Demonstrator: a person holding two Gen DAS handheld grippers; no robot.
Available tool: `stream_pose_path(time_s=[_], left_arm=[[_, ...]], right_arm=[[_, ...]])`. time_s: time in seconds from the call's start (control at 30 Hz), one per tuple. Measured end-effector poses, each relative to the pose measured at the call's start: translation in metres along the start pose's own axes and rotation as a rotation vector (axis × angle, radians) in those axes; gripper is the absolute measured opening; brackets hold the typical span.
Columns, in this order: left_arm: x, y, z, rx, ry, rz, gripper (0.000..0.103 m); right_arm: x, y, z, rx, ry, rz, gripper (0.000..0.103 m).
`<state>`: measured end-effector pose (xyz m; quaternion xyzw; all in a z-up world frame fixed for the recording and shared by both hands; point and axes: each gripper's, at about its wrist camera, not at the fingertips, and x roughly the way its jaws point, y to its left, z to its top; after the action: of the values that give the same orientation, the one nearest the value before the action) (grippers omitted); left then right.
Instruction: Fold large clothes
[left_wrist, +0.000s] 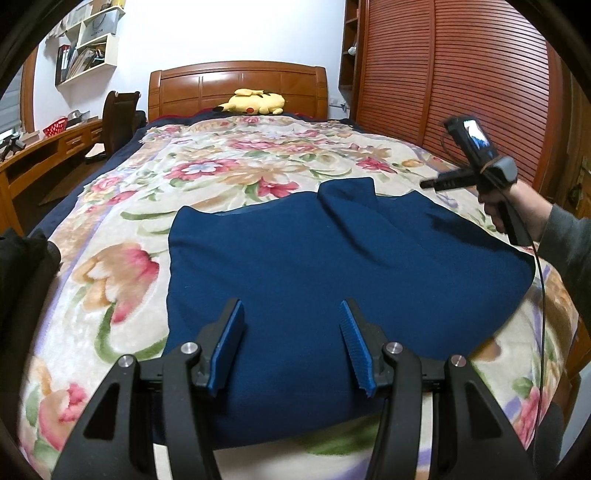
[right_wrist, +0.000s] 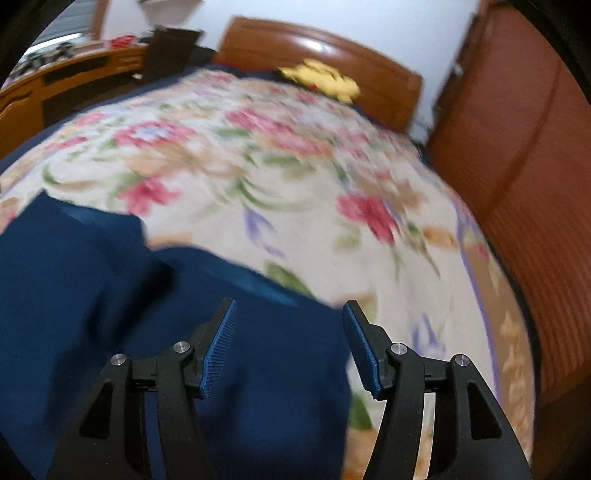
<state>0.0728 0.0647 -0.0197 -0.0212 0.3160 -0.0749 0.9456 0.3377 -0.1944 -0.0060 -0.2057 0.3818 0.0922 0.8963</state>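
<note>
1. The blue garment (left_wrist: 332, 266) lies spread on the bed's floral blanket (left_wrist: 207, 166), near the foot end, partly folded, with one flap doubled over along its far edge; a yellow plush toy (left_wrist: 255, 101) sits well apart by the headboard.
2. Left claw (left_wrist: 291, 343) hovers over the near hem, jaws wide, holding nothing; right claw (right_wrist: 288, 343) hangs above the garment's right edge, jaws wide too, empty; that view is blurred.
3. The cloth looks soft, limp, fairly thick; I'd guess it sags and drags on the fuzzy blanket, nothing fragile.
4. Best hold, to my eye: pinch the near corners or hem edge, one layer stack per claw.
</note>
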Motion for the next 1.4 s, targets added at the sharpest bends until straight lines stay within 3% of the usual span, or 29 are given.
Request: stream_pose_path(time_s=[0.23, 0.47, 0.57, 0.63, 0.67, 0.8, 0.9, 0.97, 1.07, 1.17, 1.2, 1.23, 1.3, 1.4], left_arm=[[0.004, -0.004, -0.001, 0.011, 0.008, 0.007, 0.053], [0.007, -0.008, -0.001, 0.017, 0.01, 0.014, 0.053], [0.008, -0.009, -0.001, 0.019, 0.012, 0.015, 0.053], [0.008, -0.01, -0.001, 0.021, 0.012, 0.015, 0.053], [0.008, -0.009, -0.001, 0.021, 0.012, 0.015, 0.053], [0.008, -0.009, -0.001, 0.02, 0.013, 0.017, 0.053], [0.006, -0.008, -0.001, 0.014, 0.007, 0.018, 0.053], [0.004, -0.006, 0.0, 0.011, -0.003, 0.019, 0.053], [0.003, -0.006, 0.002, 0.005, -0.007, 0.01, 0.053], [0.004, -0.009, 0.003, 0.01, -0.009, 0.003, 0.053], [0.004, -0.011, 0.003, 0.012, -0.011, -0.003, 0.053], [0.003, -0.013, 0.003, 0.014, -0.013, -0.008, 0.053], [0.001, -0.019, 0.004, 0.021, -0.022, -0.02, 0.053], [0.001, -0.028, 0.007, 0.029, -0.031, -0.035, 0.053]], right_arm=[[0.037, -0.035, -0.03, 0.119, 0.099, 0.021, 0.06], [0.057, -0.047, -0.043, 0.195, 0.14, 0.086, 0.06], [0.056, -0.046, -0.044, 0.193, 0.135, 0.123, 0.044], [0.055, -0.042, -0.041, 0.169, 0.137, 0.124, 0.011], [0.054, -0.04, -0.04, 0.156, 0.143, 0.112, 0.007], [0.042, -0.038, -0.031, 0.109, 0.098, 0.091, 0.0], [0.023, -0.053, -0.025, 0.141, 0.023, -0.005, 0.0], [0.02, -0.066, -0.025, 0.192, 0.025, -0.058, 0.0], [0.025, -0.074, -0.028, 0.218, 0.085, -0.062, 0.0], [0.011, -0.073, -0.028, 0.21, 0.077, -0.073, 0.01], [0.006, -0.073, -0.028, 0.21, 0.068, -0.066, 0.022], [-0.003, -0.073, -0.03, 0.21, 0.05, -0.051, 0.041], [-0.023, -0.069, -0.037, 0.206, 0.01, -0.027, 0.061], [-0.051, -0.056, -0.052, 0.182, -0.033, 0.021, 0.064]])
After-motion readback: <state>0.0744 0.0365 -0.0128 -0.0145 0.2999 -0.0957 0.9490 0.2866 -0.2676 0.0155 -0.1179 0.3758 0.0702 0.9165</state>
